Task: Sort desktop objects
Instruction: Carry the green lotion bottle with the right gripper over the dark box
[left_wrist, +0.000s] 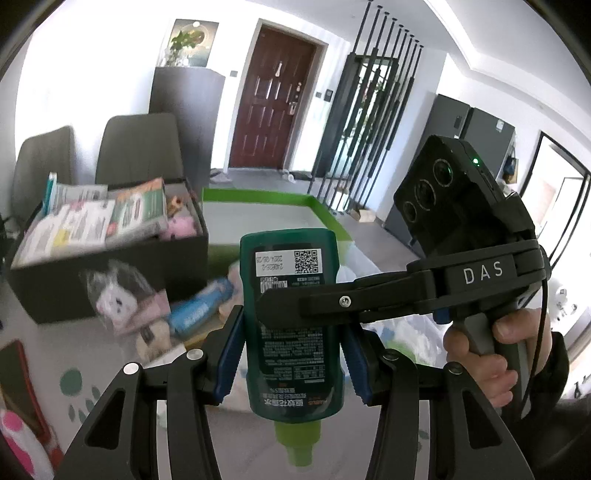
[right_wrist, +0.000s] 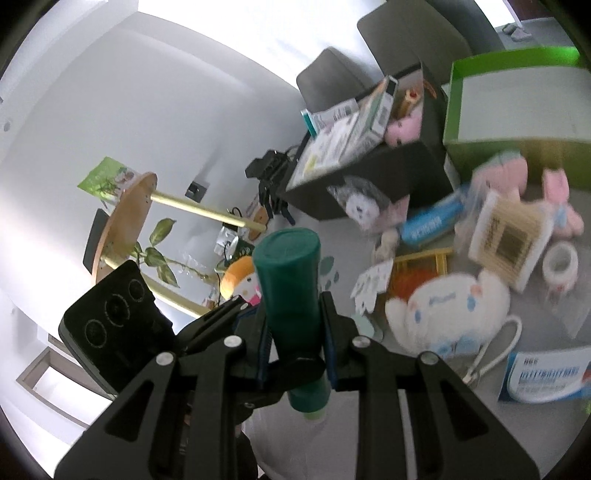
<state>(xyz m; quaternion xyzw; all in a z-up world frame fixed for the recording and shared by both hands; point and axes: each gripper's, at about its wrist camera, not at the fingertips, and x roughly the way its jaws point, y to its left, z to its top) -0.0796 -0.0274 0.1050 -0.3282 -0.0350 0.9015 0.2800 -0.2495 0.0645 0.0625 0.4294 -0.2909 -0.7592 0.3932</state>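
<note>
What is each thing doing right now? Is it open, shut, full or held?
Green bottle: capped, held off the table by both grippers.
Left gripper: shut on the bottle.
Right gripper: shut on the bottle.
Black box: open, full of packets and toys.
Green box: open, looks empty.
Door: shut.

White letters "DAS" stand on the black right gripper (left_wrist: 295, 310) body, right of frame. The dark green plastic bottle (left_wrist: 291, 325), centre, bears an inverted white sticker: "2024/08/28", a QR code.
</note>
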